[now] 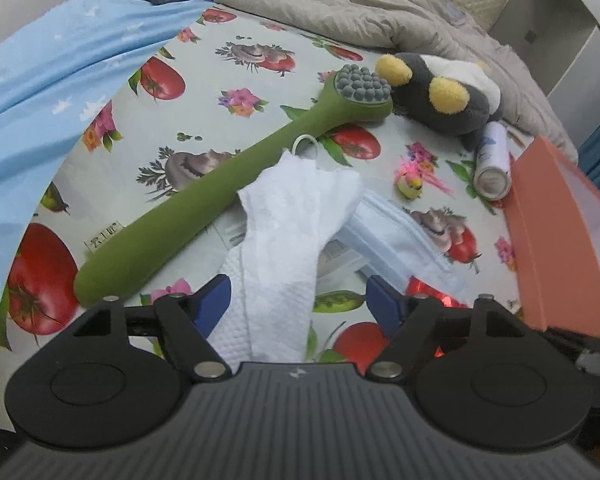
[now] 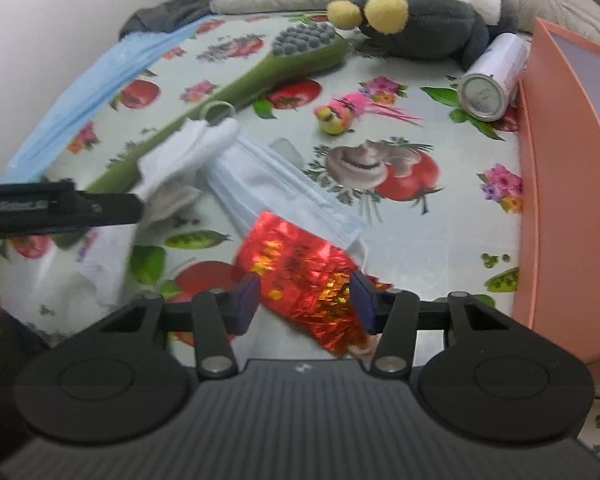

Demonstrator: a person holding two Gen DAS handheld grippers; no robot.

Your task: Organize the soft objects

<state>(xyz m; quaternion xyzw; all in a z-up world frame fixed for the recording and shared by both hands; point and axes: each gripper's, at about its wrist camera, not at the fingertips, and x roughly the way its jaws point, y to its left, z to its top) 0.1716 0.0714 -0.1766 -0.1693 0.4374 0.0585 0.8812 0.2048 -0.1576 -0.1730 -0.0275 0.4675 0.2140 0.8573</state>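
A: L gripper first. Jaws stand wide apart, white tissue running up between them from the bottom centre of the left view. Can't see either pad pressing it, so I'd call it loose, not held.

B: Agreed. R gripper: jaws part-way apart w/ the red foil packet between them, lower centre. Pads look v. near its sides, but contact? Can't tell, the frame's blurred there.

A: So risk no. 1: R closes on crinkly foil, it's slick and may squirt out or crush.

B: Also the packet overlaps the face mask just above it. Lift one, the other could drag along.

A: Same for the tissue: its top end lies over the green brush handle, mid-frame. Pull the tissue and it may tear or nudge the brush.

B: And the L tool shows as a dark bar at the left edge of the right view, close in. Both working the same pile = they could bump.

A: Further out: small toy bird and spray can, upper right, beside the orange box. The can lies on its side, so a knock could roll it.

B: Plush toy sits upper right, head of the brush touching it. Floral bench cloth might ruck up if anything's dragged.
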